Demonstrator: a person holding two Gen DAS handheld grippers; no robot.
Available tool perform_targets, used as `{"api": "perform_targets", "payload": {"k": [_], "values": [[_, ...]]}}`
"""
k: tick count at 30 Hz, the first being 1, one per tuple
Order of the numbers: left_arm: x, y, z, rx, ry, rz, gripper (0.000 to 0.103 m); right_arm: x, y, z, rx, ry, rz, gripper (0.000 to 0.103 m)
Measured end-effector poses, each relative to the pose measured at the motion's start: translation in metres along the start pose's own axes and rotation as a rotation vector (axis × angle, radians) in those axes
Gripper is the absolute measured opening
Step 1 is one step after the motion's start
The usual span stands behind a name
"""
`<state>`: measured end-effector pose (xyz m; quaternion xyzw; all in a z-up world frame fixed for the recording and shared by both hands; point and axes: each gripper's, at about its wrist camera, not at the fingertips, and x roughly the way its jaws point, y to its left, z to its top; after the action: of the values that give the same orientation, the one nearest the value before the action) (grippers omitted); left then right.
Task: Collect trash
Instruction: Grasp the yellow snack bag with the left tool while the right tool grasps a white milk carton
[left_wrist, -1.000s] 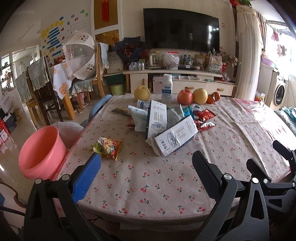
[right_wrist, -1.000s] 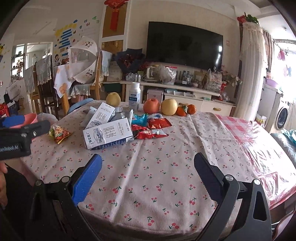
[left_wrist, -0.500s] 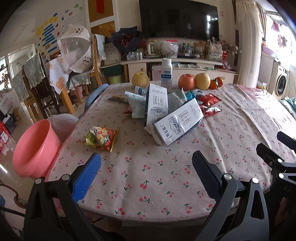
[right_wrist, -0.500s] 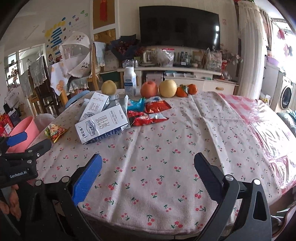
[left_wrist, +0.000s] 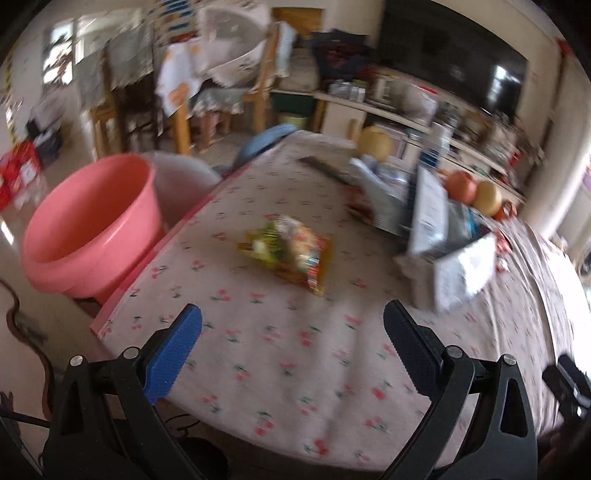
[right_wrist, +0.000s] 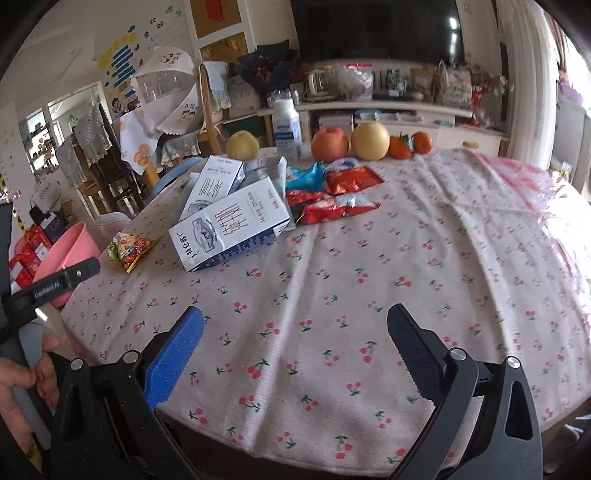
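Left of the left gripper (left_wrist: 291, 328) — fingers spread, nothing held — a smooth, round pink plastic basin (left_wrist: 88, 225) is seen; a crinkled yellow-green snack wrapper (left_wrist: 288, 251) lies ahead between its fingers. The right gripper (right_wrist: 295, 330) is likewise spread over the cherry-print tablecloth (right_wrist: 369, 258), glossy rectangular cartons (right_wrist: 229, 229) lying ahead-left.

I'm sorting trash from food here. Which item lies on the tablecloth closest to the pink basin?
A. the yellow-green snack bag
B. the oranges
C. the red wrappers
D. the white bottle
A: the snack bag lies alone near the table edge beside the pink basin; the other items sit farther along the table.
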<state>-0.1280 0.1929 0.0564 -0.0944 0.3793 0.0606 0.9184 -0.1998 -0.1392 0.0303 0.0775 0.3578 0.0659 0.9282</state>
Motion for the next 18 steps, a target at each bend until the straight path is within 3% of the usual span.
{"api": "perform_targets", "payload": {"k": [6,9,12,15,18], "values": [[0.026,0.032,0.019,-0.168,0.043,-0.024,0.099,0.020,0.000,0.008,0.058,0.034,0.070,0.098],[0.037,0.034,0.026,-0.187,0.043,-0.039,0.099,0.030,0.000,0.013,0.102,0.050,0.121,0.098],[0.046,0.027,0.030,-0.138,0.036,-0.077,0.095,0.038,-0.001,0.017,0.132,0.061,0.153,0.096],[0.057,0.014,0.035,-0.019,0.038,-0.081,0.094,0.048,-0.004,0.023,0.173,0.077,0.193,0.084],[0.066,0.007,0.037,0.069,0.052,-0.084,0.088,0.056,-0.009,0.028,0.221,0.083,0.219,0.084]]}}
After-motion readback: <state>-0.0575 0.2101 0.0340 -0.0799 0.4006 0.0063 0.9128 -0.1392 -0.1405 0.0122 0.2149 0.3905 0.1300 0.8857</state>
